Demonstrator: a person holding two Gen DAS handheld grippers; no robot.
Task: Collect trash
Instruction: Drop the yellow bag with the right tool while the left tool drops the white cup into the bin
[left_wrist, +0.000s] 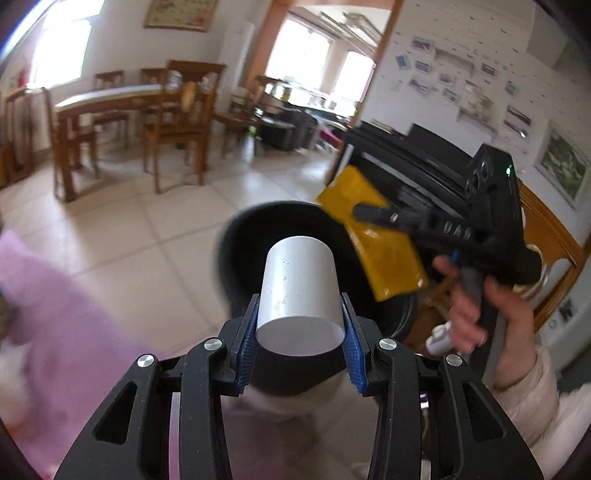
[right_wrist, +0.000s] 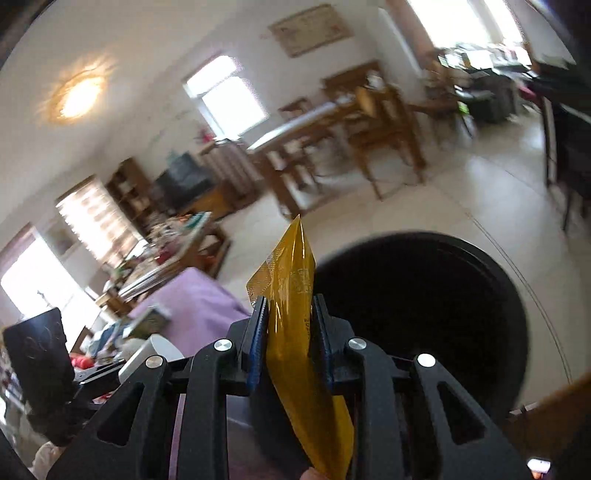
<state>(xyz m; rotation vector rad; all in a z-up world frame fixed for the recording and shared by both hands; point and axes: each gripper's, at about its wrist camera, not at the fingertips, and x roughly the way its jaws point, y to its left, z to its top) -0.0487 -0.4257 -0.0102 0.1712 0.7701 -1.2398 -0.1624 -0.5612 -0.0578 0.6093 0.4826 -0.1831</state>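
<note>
Left wrist view shows the left gripper (left_wrist: 299, 332) with its fingers clamped on a white cup (left_wrist: 299, 291), held over the open black bin (left_wrist: 251, 236) on the floor. The right gripper (right_wrist: 290, 332) pinches a yellow wrapper (right_wrist: 291, 295) beside the same bin's mouth. Both pieces are collected, neither dropped yet; both grippers tilt downward toward the bin
</note>
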